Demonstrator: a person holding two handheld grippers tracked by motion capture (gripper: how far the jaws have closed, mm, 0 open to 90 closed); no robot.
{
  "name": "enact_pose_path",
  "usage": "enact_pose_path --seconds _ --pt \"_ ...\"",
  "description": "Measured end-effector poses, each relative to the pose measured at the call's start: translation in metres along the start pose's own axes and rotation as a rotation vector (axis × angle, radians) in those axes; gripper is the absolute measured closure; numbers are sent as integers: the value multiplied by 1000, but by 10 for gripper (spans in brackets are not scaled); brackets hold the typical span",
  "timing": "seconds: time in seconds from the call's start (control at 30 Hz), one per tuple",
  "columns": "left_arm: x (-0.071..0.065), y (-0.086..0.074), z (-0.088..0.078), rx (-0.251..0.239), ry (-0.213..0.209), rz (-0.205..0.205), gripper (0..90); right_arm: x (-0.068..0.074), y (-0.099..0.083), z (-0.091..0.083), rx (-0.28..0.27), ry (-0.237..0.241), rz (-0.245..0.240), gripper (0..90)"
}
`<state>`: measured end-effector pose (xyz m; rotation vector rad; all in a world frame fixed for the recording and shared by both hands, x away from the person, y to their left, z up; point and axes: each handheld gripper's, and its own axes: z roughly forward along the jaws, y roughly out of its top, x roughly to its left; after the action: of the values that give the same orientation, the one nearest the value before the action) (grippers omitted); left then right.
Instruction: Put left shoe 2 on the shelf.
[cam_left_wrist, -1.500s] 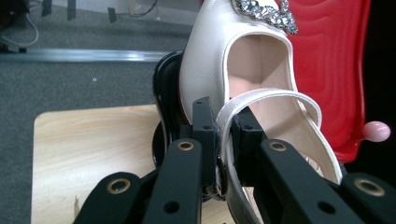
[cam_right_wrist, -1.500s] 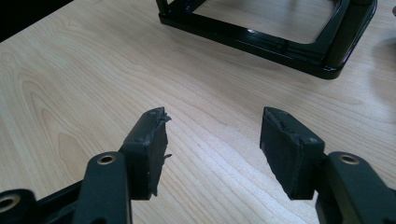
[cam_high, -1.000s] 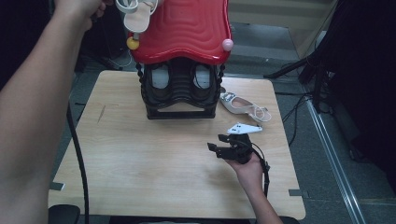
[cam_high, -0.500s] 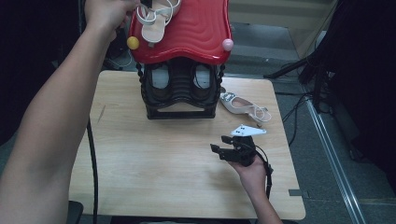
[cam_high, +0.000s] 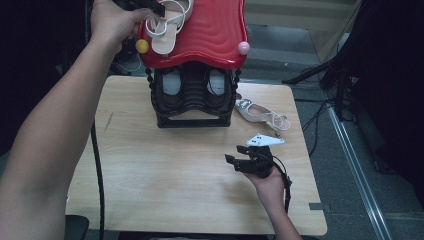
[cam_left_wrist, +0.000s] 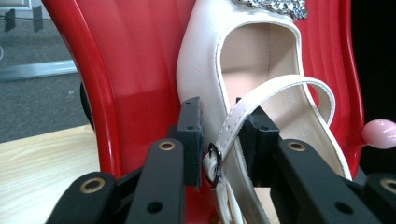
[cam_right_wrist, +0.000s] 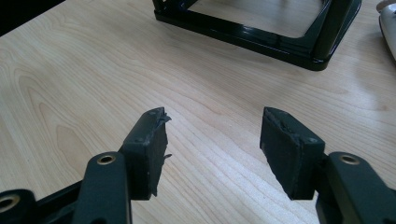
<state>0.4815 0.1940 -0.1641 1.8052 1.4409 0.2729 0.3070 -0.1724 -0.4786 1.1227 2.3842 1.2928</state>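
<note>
- Since half a second ago, the left gripper (cam_high: 150, 7) has carried the white sandal (cam_high: 169, 25) further onto the red top (cam_high: 210, 30) of the black rack (cam_high: 192, 97); the sandal now lies on the red surface at the 11 o'clock corner of the high view, its toe toward the yellow knob (cam_high: 142, 46).
- The right gripper (cam_high: 239, 155) has barely shifted; it hovers low over the table (cam_high: 150, 180) at about 5 o'clock from the rack.
- In the left gripper view the fingers (cam_left_wrist: 190, 135) are clenched on the sandal's thin ankle strap (cam_left_wrist: 243, 112) just above its small metal buckle (cam_left_wrist: 215, 161).
- In the right gripper view the right fingers (cam_right_wrist: 149, 140) stand released, wide apart, with bare wood between them; their pads look worn and chipped at the tips.
- The sandal is smooth, glossy white leather with a pale lining and a row of sparkling stones (cam_left_wrist: 273, 5) at the toe.
- The red top is shiny ribbed plastic with wavy edges and a pink knob (cam_high: 243, 48) at its 4 o'clock corner.
- A second white sandal (cam_high: 262, 114) lies on the table at 3 o'clock from the rack, near the table's right edge.
- The table is pale wood-grain board with rounded corners; its near half, at 6 to 8 o'clock, is open.
</note>
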Motion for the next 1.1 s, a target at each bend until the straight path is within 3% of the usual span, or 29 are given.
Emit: enact_pose_path --seconds 0.23,0.43,0.5,0.57,0.87,1.1 --pt "-2 3 -11 -5 -15 19 620 -2 0 -1 -2 -3 6 423" --pt "-4 4 -22 6 -12 49 582 -2 0 -1 -4 -3 4 423" --pt "-6 3 -24 4 9 71 571 -2 0 -1 -3 -4 3 423" --pt "-7 3 -29 -14 -7 70 568 -2 0 -1 -4 -5 5 423" --pt "3 1 -47 -20 -21 67 551 -4 0 -3 -6 -9 13 424" --pt "17 -11 -54 -15 -16 80 544 -5 0 -2 -12 -8 7 439"
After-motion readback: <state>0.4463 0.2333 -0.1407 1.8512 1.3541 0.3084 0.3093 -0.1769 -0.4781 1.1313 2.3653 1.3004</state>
